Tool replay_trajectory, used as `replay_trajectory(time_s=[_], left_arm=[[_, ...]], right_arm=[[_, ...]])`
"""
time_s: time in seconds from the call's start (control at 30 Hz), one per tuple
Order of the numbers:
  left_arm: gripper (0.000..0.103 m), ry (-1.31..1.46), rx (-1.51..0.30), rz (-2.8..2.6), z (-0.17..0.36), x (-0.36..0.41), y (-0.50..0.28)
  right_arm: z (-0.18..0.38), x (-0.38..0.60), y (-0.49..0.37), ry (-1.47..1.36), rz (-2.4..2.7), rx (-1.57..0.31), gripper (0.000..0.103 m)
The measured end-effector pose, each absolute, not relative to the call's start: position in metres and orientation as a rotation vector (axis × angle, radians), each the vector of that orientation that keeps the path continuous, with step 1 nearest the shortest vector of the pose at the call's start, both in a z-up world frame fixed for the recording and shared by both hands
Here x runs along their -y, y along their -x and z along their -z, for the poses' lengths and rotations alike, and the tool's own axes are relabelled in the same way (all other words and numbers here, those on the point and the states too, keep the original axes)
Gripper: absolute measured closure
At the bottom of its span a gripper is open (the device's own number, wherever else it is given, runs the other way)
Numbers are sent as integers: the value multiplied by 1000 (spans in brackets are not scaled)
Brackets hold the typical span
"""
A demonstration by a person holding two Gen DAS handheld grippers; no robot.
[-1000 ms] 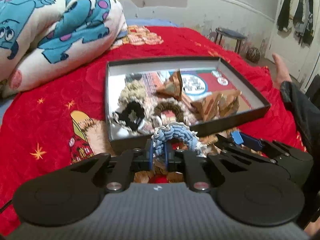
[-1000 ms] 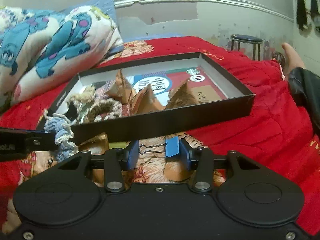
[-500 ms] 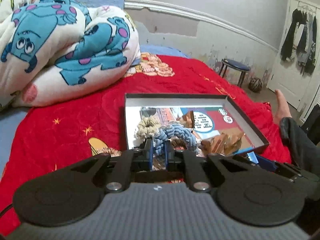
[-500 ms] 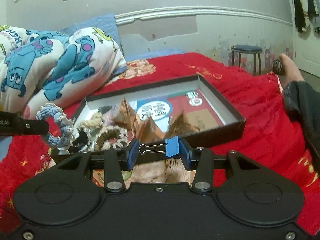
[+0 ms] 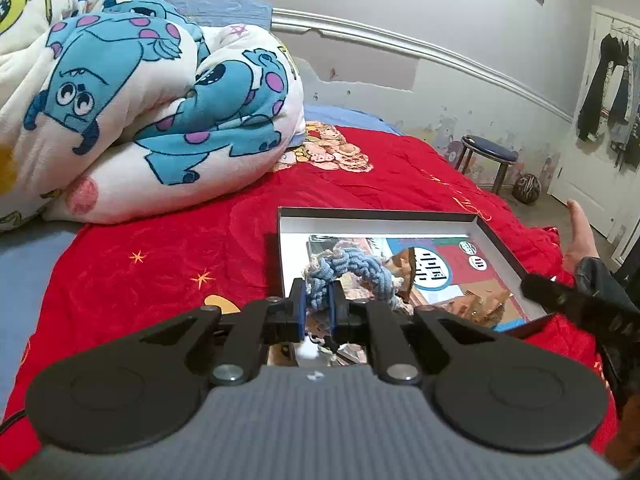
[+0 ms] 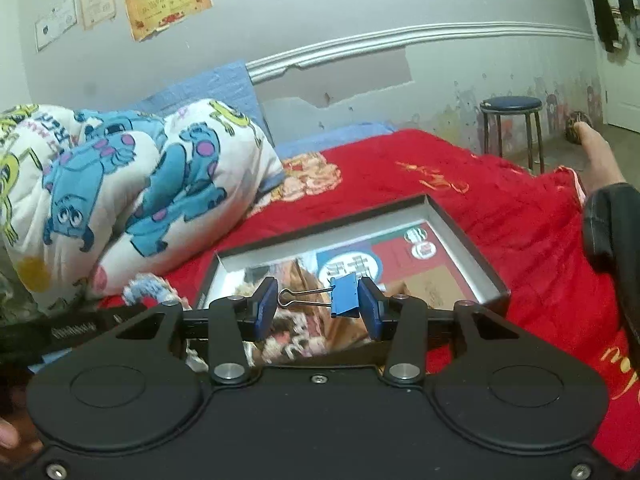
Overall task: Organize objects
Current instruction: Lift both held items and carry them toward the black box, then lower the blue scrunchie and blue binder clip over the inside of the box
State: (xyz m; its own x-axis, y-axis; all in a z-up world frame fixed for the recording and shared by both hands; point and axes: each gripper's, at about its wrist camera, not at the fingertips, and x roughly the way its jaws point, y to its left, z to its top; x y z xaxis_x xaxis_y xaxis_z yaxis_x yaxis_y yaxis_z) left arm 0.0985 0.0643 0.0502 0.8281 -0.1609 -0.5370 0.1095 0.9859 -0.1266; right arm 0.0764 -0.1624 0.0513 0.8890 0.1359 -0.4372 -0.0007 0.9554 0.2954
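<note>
Blue braided scrunchie [image 5: 352, 270]: clamped between the pads of the left claw [image 5: 318, 306], held in the air above the near left part of the box [image 5: 500, 240]; its loop curves off to the right of the claw.

Blue binder clip [image 6: 344, 296]: gripped sideways in the right claw [image 6: 318, 308], its body against the right pad, its wire handles reaching to the left pad; held above the near edge of the box.

Box: shallow, dark outside, pale walls inside, printed picture on its floor. Contents: brown folded paper shapes [image 5: 404, 268] and further braided pieces, partly hidden behind the claws.

Bed cover [image 5: 160, 256]: red, with small star marks; the box rests on it.

Quilt [image 5: 140, 100]: white with blue cartoon monsters, bundled at the left, well apart from the box.

Stool [image 6: 512, 120]: round seat, against the far wall.
</note>
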Motion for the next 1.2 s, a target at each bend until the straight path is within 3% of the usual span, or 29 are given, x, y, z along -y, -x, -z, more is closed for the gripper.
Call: replay_trajectory(time_s=[0.4,0.73,1.2], left_arm=[[89,175,-500,210,-54,-71,-107],[89,215,-374,282,-92,-56,-107],[88,160,-354,293,-112,-5,-165]], right_arm=[[-76,162,-86,-294,-79,-444,61],[-111,188,-98,-330,-80,-377,61],[-118,222,-162,-371,-60,-398,61]])
